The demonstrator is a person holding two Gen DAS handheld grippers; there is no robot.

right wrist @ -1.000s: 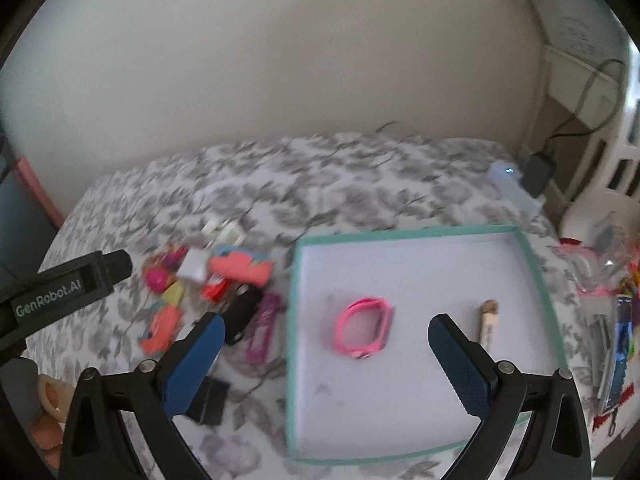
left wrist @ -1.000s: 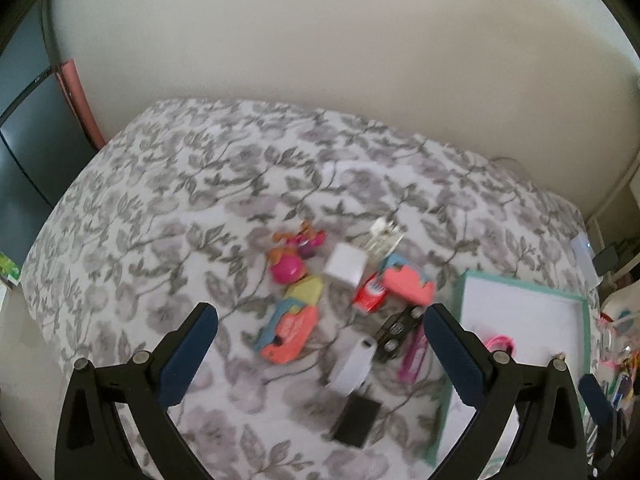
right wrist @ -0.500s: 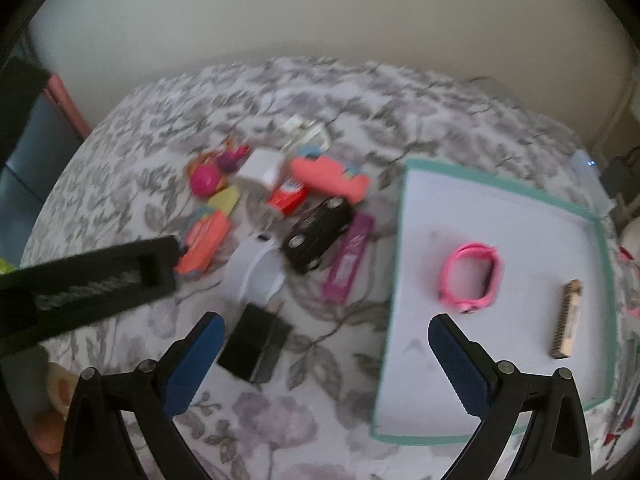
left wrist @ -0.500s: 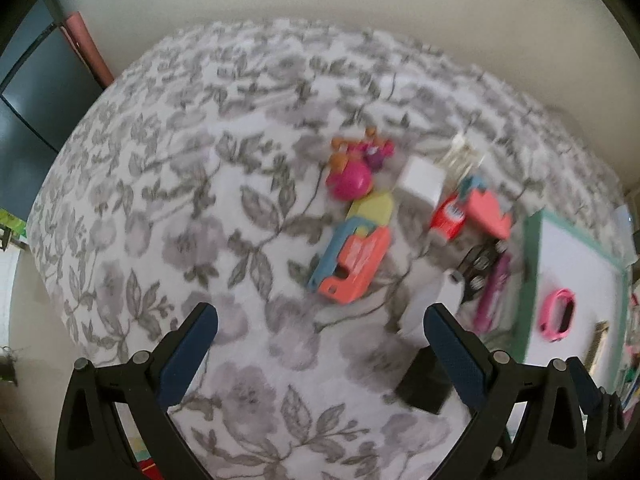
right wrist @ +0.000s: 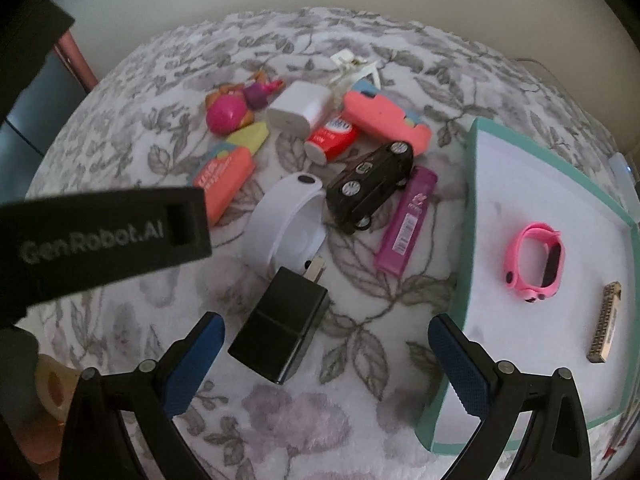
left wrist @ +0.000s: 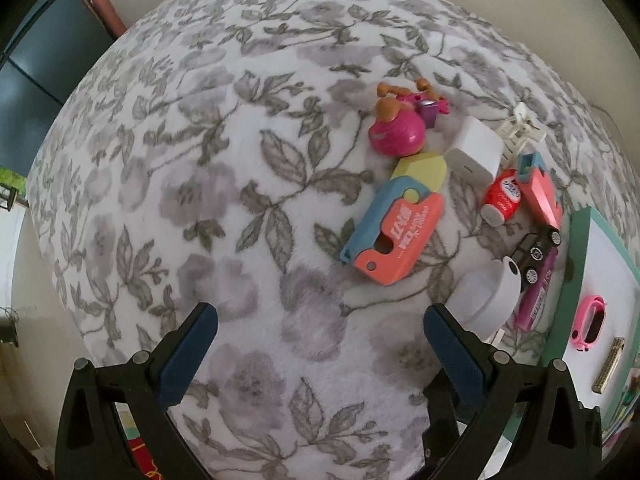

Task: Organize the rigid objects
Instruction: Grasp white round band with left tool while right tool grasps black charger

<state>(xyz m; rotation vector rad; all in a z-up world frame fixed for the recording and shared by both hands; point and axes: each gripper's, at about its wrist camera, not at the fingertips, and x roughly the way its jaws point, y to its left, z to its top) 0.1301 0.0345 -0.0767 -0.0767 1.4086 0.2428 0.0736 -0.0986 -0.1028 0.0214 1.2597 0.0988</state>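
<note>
Both hand-held grippers are spread wide and grasp nothing. The right hand-held gripper (right wrist: 326, 354) frames a black charger (right wrist: 280, 330) at lower centre. The left hand-held gripper (left wrist: 320, 342) hovers over bare floral blanket (left wrist: 168, 168). A pink watch (right wrist: 536, 262) lies in the teal tray (right wrist: 460, 308) at right.

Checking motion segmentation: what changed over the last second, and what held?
Both claws dropped toward the bedspread and tilted down, so the clutter looks larger. The right claw shifted from over the tray to just above the black charger; the left claw hangs over bare blanket near the orange toy. Nothing grasped or released. Both stayed open; the pink band and the loose items did not move.
</note>
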